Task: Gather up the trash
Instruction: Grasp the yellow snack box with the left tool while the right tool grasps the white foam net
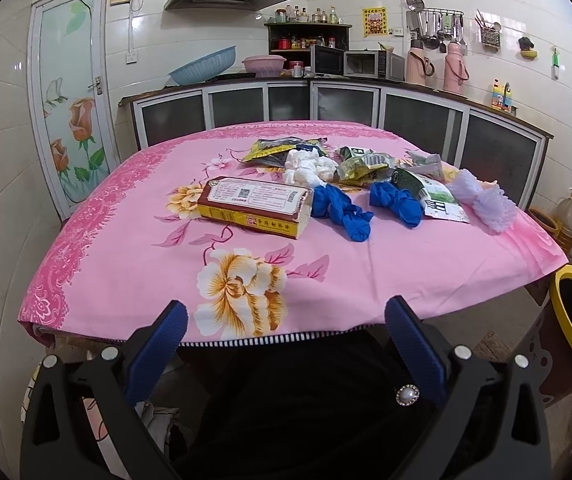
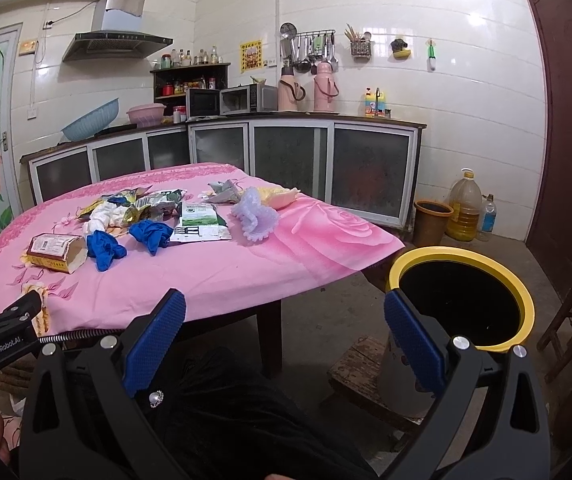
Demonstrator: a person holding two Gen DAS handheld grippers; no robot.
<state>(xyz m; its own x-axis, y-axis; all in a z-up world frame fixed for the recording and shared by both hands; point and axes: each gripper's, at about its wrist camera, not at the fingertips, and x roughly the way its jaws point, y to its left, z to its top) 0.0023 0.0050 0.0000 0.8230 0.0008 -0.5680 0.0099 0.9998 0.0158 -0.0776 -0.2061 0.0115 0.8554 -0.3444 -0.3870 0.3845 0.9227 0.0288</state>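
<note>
Trash strewn mid-table beyond both wide-open, empty tongs: yellow carton (image 1: 256,206) nearest left gripper (image 1: 286,314), long axis crosswise; blue gloves (image 1: 341,210) right of carton; yellow-rimmed bin (image 2: 461,304) just ahead of right gripper (image 2: 286,312).

Matt printed cloth (image 1: 126,240) covers the table; the box (image 1: 254,204) is cardboard, the wrappers (image 1: 361,162) glossy plastic, the wall tiles (image 2: 465,92) shiny, the stool (image 2: 361,364) rough wood.
</note>
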